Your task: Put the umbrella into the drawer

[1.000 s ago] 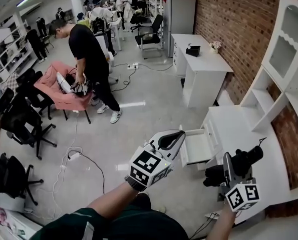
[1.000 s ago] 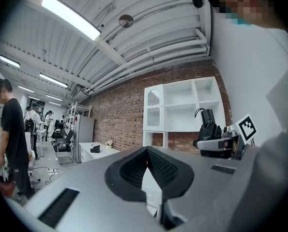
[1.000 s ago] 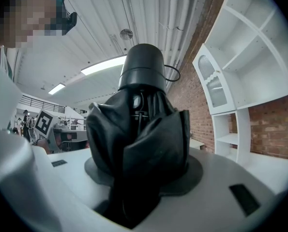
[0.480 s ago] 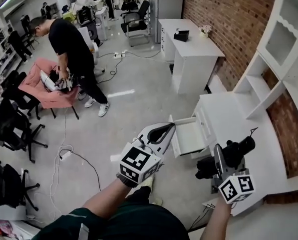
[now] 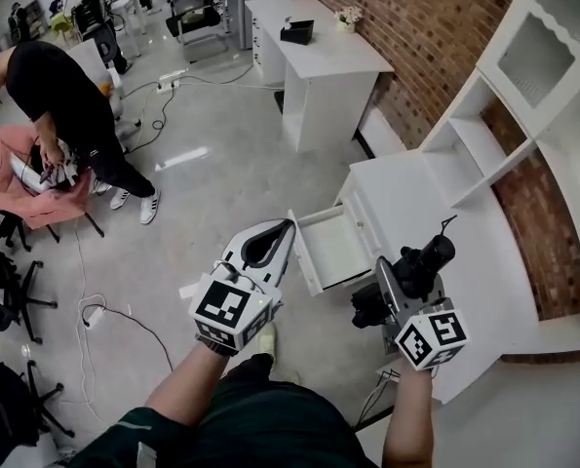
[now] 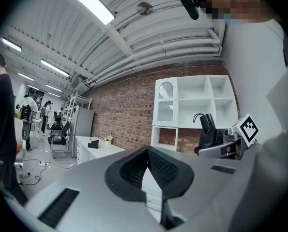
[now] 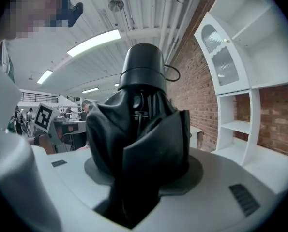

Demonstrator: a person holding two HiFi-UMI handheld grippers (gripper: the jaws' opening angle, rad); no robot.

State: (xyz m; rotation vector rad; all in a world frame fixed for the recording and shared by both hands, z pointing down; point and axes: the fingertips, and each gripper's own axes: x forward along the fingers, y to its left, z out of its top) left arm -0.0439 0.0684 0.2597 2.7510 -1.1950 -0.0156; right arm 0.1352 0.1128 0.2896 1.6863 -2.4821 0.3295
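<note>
the folded black fabric umbrella (image 5: 421, 261) sat clamped in the right gripper (image 5: 385, 298), just right of the open white drawer (image 5: 336, 252), handle end pointing away from it. the left gripper (image 5: 273, 237), closed and empty, hung at the drawer's front.

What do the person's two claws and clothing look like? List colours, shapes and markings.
The left claw and right claw have pale grey shells; the left's inner pads are black and ribbed. Each carries a white cube with black square markers. A dark green sleeve covers the left upper arm; the right forearm is bare.
</note>
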